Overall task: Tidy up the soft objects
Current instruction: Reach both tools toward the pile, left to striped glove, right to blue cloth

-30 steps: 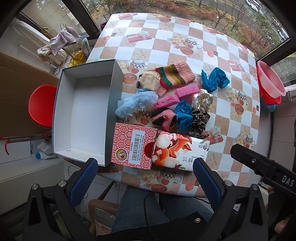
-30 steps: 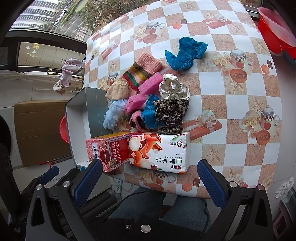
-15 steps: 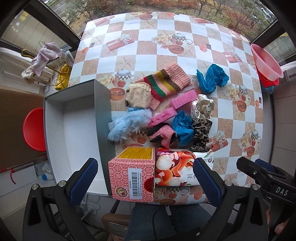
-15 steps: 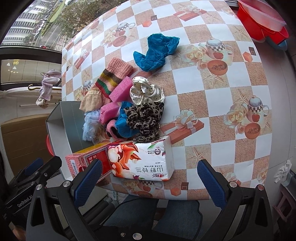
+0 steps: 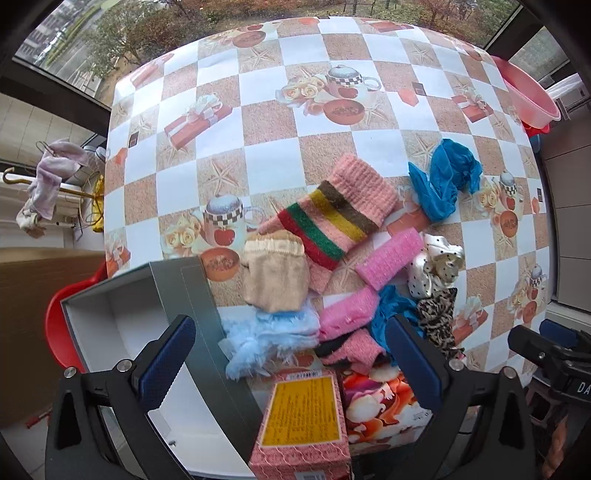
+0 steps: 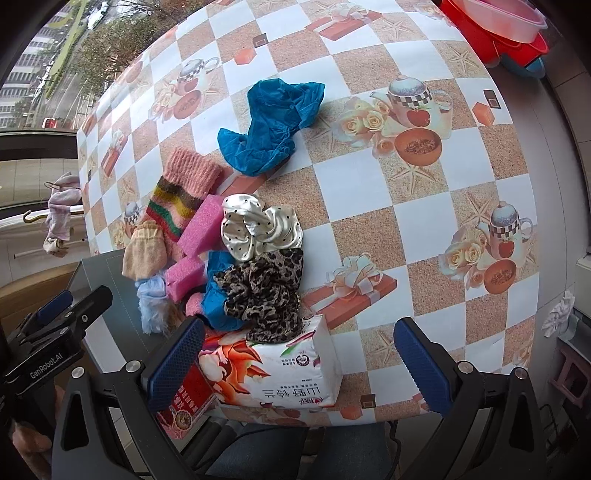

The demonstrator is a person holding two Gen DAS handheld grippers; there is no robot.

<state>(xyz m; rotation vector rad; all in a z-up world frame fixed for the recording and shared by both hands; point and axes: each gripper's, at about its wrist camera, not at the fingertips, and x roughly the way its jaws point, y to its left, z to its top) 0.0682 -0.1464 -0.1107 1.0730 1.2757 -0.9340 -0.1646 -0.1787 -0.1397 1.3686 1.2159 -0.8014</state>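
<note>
Striped sock (image 5: 332, 218) lies at the pile's far end on the table (image 5: 258, 122), long axis running from its cuff at 1 o'clock to 7 o'clock, overlapping the beige sock (image 5: 275, 277). Left gripper (image 5: 291, 365) and right gripper (image 6: 295, 365) both hover spread wide, holding nothing.

This looks like a home, likely a glazed balcony or sunroom. The surface (image 5: 258, 122) wears an oilcloth printed with teapots, roses and gift boxes. Windows at 12 o'clock look down on trees (image 5: 122, 48) and buildings. At 9 o'clock laundry (image 5: 50, 177) hangs on a hook-ended rod, and plastic basins (image 6: 495, 22) are stacked at 1 o'clock.
</note>
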